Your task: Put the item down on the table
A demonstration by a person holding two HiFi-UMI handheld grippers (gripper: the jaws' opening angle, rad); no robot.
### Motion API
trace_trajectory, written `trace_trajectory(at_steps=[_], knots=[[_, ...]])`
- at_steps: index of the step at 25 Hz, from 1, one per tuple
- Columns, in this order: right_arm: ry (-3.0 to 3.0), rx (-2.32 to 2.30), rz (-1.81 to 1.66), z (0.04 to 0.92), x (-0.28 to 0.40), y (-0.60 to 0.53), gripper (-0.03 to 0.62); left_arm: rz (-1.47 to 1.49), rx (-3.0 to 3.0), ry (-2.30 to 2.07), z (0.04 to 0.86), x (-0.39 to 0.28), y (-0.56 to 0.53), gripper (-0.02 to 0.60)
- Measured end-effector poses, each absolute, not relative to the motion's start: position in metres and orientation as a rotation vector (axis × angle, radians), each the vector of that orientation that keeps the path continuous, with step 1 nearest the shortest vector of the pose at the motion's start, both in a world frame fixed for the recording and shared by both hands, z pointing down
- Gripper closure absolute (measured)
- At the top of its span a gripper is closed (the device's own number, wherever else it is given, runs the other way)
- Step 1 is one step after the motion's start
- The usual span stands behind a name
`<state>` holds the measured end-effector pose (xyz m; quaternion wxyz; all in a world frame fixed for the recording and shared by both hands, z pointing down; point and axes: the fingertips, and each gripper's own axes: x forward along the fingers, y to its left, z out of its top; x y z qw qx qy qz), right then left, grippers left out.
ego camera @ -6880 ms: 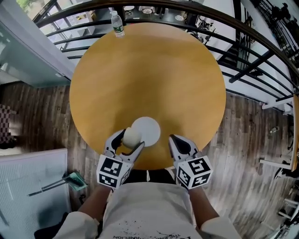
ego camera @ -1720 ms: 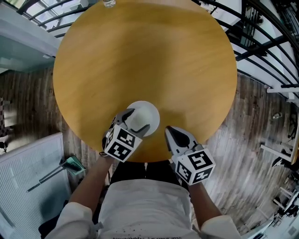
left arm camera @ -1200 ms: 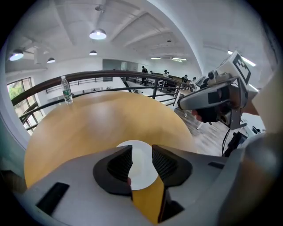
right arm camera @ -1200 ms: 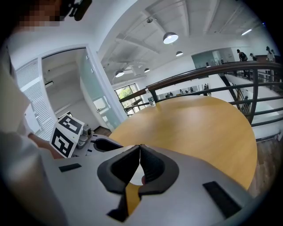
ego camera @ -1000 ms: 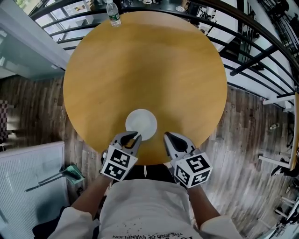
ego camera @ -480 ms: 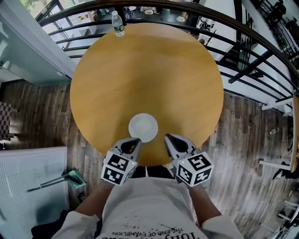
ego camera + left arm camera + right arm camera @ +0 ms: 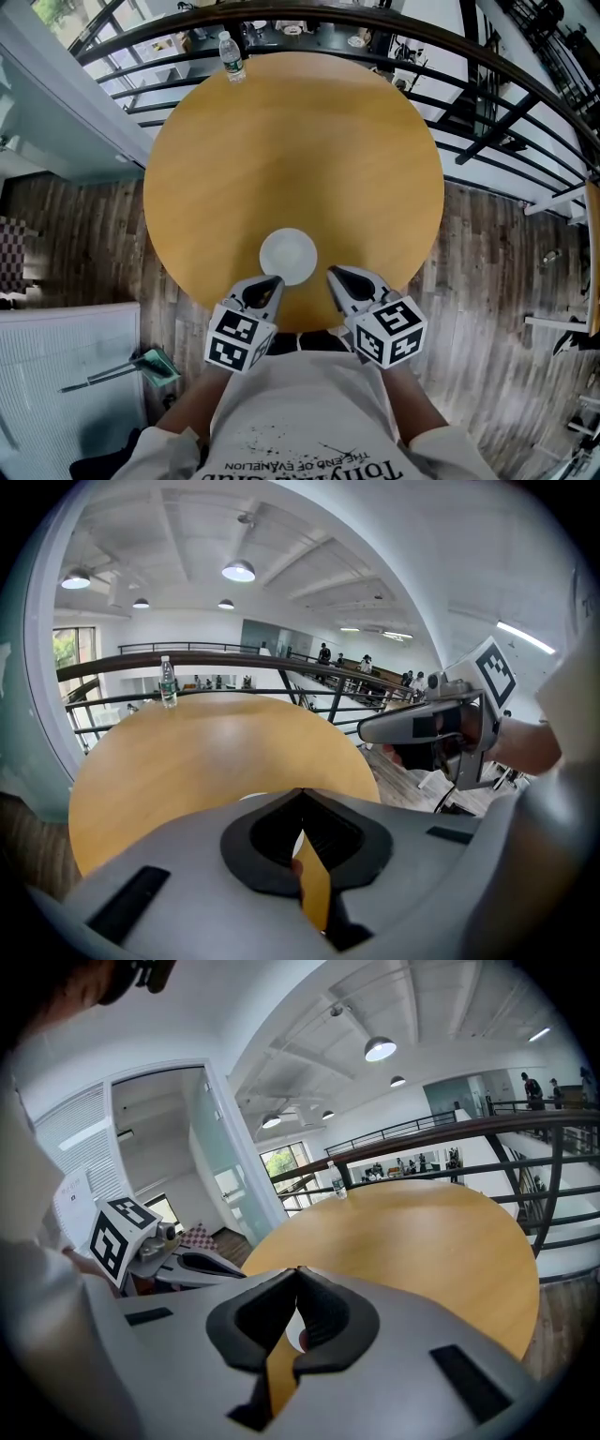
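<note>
White round item point(image 7: 288, 256) sits on round wooden counter point(image 7: 291, 141) close to its near edge; left hand-held gripper point(image 7: 273, 281) just behind it, jaws pressed together, nothing between; right hand-held gripper point(image 7: 334, 273) beside it, also closed and empty; water bottle point(image 7: 231, 56) upright at far edge.

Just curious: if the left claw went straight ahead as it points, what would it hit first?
Probably the white round item on the table, just beyond the left claw; depth is unclear.
</note>
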<state>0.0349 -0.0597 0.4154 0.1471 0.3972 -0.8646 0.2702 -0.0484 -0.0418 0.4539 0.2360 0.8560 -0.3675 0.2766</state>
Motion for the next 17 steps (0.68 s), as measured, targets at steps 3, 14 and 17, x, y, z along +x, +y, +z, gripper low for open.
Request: trace_trajectory(at_steps=[3, 14, 17], knots=[[-2.490, 1.153, 0.785, 0.415, 0.034, -0.056, 0.568, 0.770, 2.348, -1.013, 0.455, -0.054, -0.040, 0.558], [-2.506, 1.117, 0.767, 0.414, 0.021, -0.044, 0.569, 0.765, 2.345, -1.031, 0.453, -0.066, -0.034, 0.558], [-2.507, 1.105, 0.765, 0.413, 0.015, -0.038, 0.569, 0.762, 2.346, -1.033, 0.450, -0.070, -0.032, 0.558]])
